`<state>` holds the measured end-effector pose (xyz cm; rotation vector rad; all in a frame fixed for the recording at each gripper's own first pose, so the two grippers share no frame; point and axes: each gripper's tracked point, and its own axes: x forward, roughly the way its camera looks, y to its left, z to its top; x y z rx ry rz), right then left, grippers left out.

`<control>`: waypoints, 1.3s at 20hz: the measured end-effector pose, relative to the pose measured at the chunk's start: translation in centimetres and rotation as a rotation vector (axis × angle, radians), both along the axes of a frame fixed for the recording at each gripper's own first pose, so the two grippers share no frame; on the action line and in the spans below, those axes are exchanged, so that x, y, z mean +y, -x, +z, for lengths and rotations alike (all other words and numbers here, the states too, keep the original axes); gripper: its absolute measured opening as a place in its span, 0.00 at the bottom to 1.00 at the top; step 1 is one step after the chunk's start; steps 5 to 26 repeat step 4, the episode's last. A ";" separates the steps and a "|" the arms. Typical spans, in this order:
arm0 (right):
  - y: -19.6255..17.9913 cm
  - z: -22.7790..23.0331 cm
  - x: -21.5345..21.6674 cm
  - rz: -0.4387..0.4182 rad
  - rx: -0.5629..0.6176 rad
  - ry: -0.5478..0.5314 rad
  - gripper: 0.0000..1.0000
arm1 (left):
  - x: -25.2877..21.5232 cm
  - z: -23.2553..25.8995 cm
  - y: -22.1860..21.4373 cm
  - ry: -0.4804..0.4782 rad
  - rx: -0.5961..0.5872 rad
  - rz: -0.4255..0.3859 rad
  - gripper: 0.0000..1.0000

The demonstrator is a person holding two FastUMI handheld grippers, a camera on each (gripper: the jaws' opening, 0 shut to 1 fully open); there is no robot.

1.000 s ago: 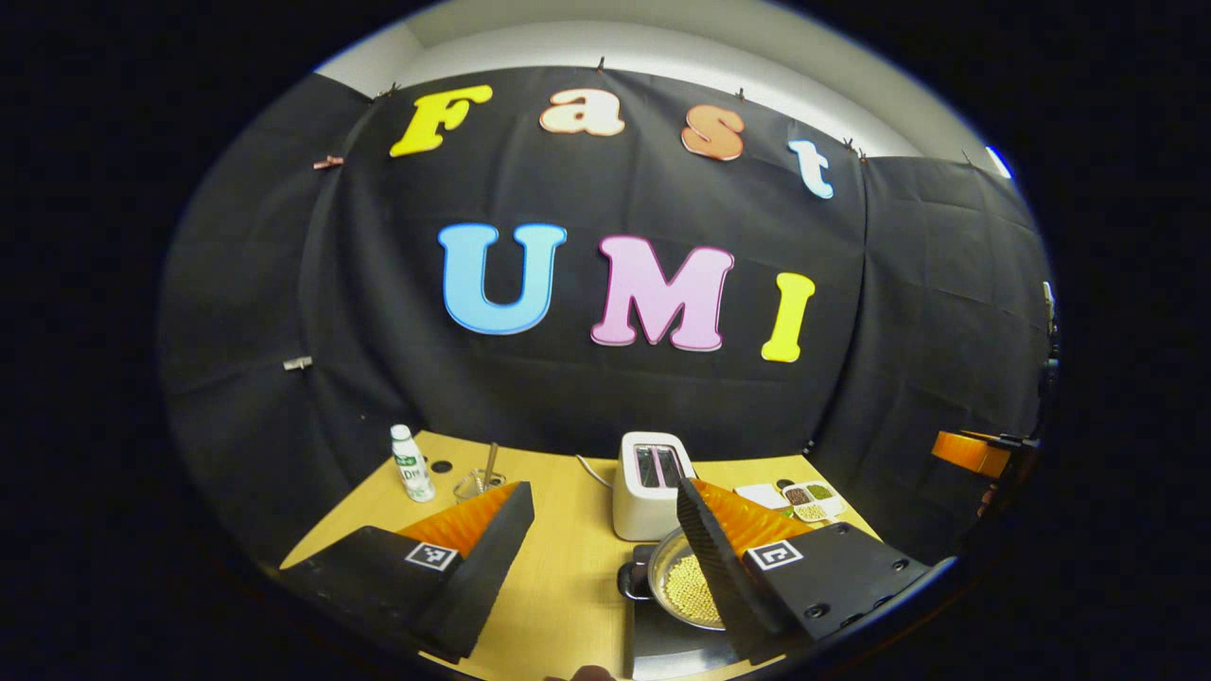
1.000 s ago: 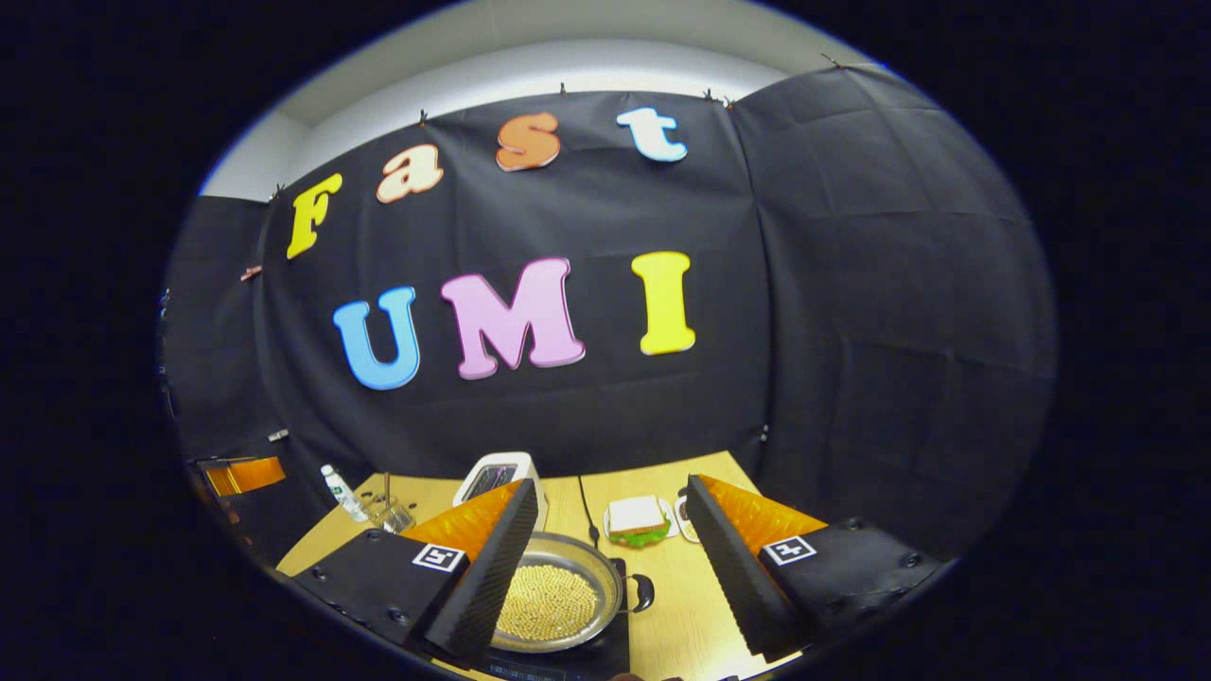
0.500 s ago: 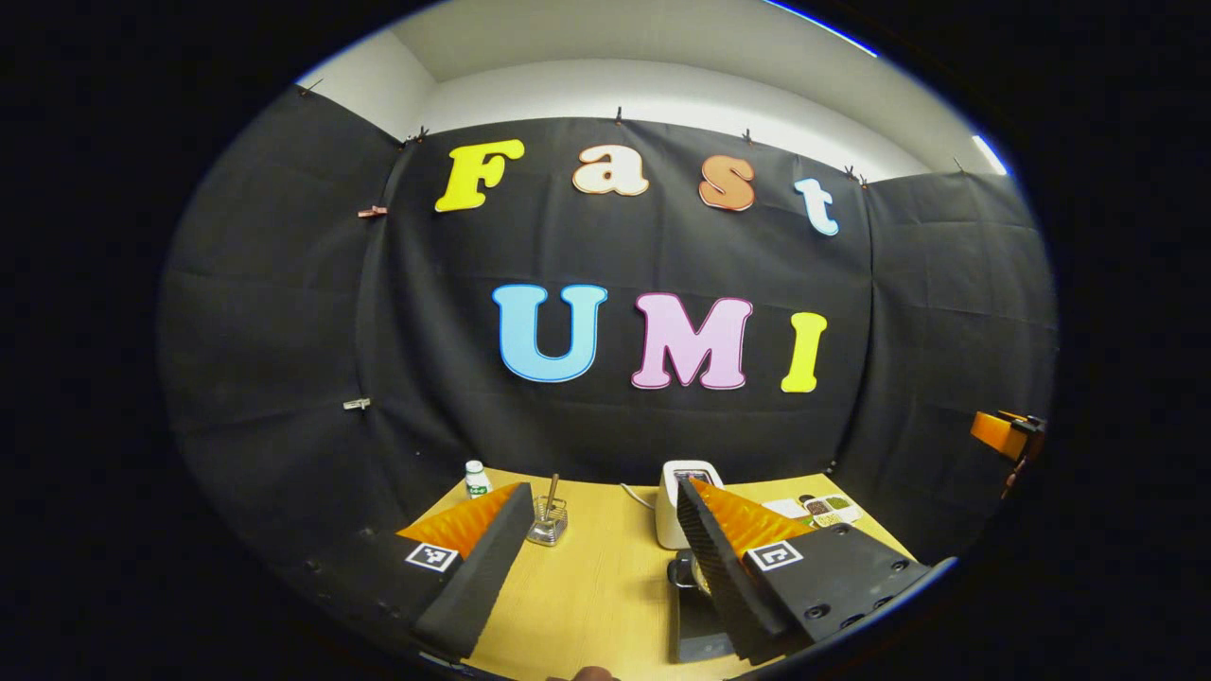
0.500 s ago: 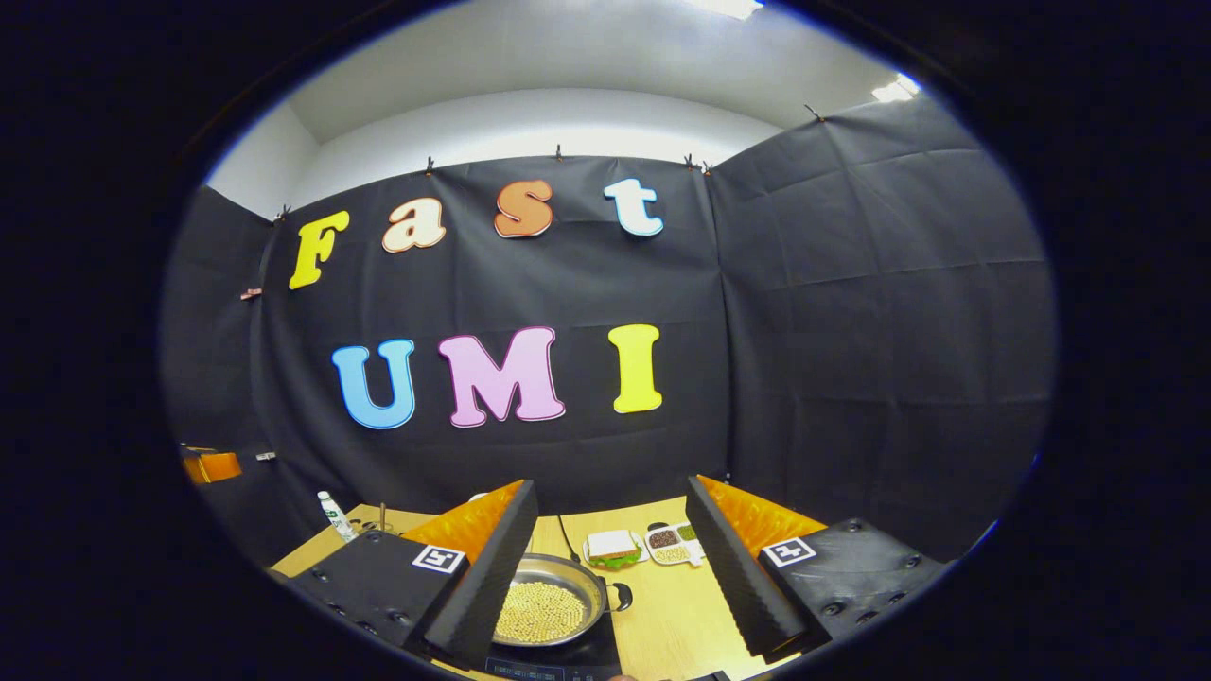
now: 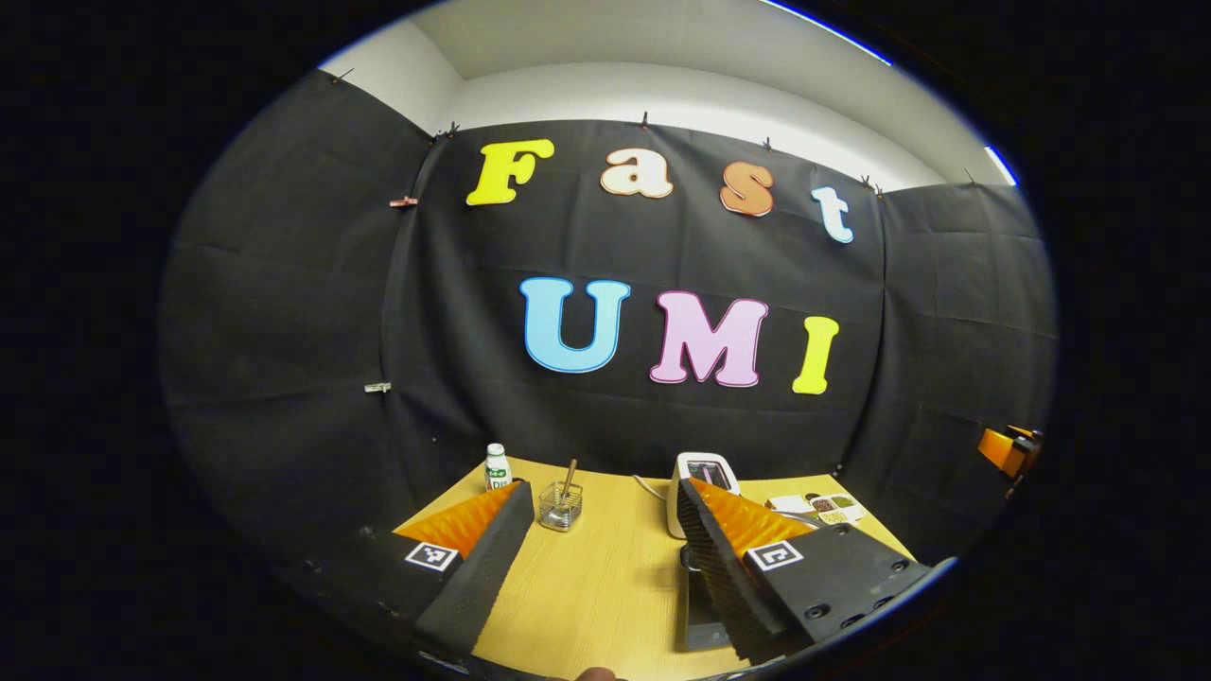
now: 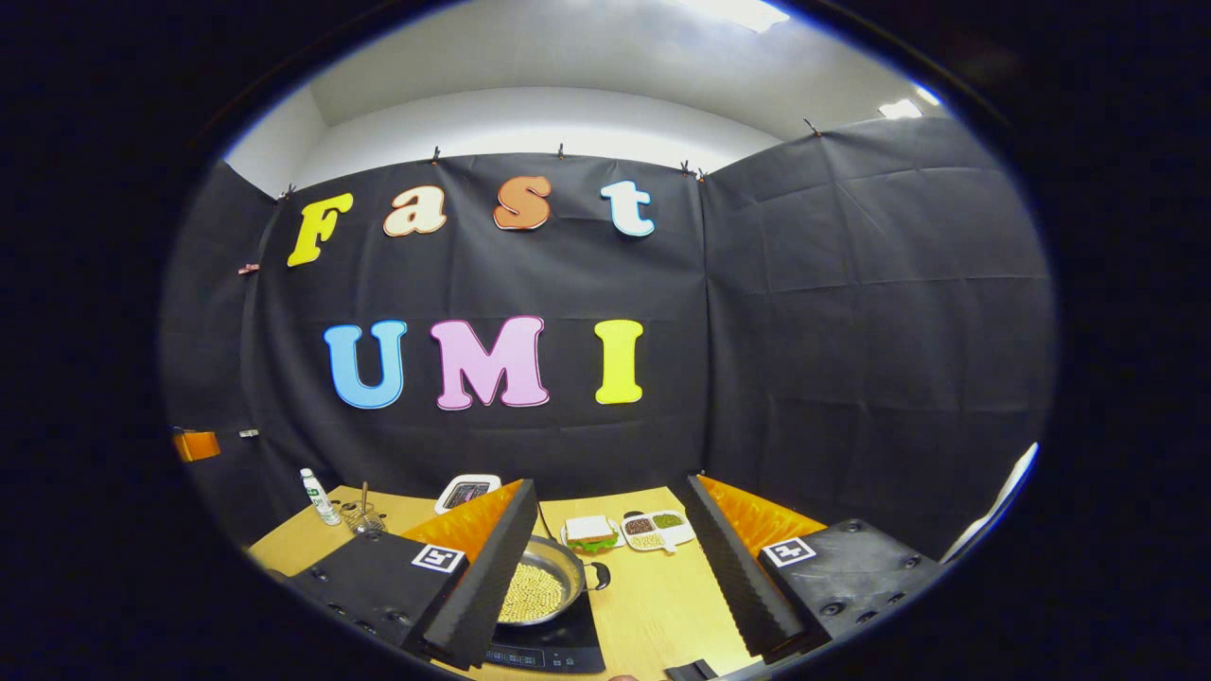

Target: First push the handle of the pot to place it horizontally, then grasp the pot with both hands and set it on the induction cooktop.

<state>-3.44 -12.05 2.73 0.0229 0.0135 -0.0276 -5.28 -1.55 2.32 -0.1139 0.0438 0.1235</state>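
Pot: a metal pot (image 6: 541,588) filled with pale round beans sits on the black induction cooktop (image 6: 553,645), seen in the right gripper view; its dark side handle (image 6: 599,574) points out to the side, level with the rim.
Left gripper: the left gripper (image 5: 594,560) hovers above the wooden table (image 5: 605,577) with its fingers spread wide and nothing between them.
Right gripper: the right gripper (image 6: 608,563) hangs above the table with its fingers spread apart, holding nothing; the pot lies just behind its near finger.
Task progress: judged from this, the pot is already on the cooktop and both grippers are clear of it.
Risk: a low sweep of the right gripper's near finger could catch the rim or handle; that could slide the pot off centre or spill beans.
Second risk: the left gripper's inner finger stands close over the cooktop's edge; dropping there could knock it.
Right gripper view adds: the pot's contents and handle, a sandwich (image 6: 591,532), a divided dish of beans (image 6: 655,528).
Left gripper view adds: a clear view of the white toaster (image 5: 702,480), a glass holder with a stick (image 5: 561,506) and a small white bottle (image 5: 497,467); here the pot is hidden behind a finger.
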 end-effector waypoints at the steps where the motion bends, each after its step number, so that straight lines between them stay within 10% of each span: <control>1: -0.2 0.1 0.2 0.008 -0.007 -0.004 0.98 | 0.0 0.1 -0.1 -0.004 -0.005 0.007 0.95; 26: -1.3 -0.2 0.7 0.042 -0.010 -0.016 0.98 | -0.7 0.2 -0.6 0.009 -0.015 0.021 0.95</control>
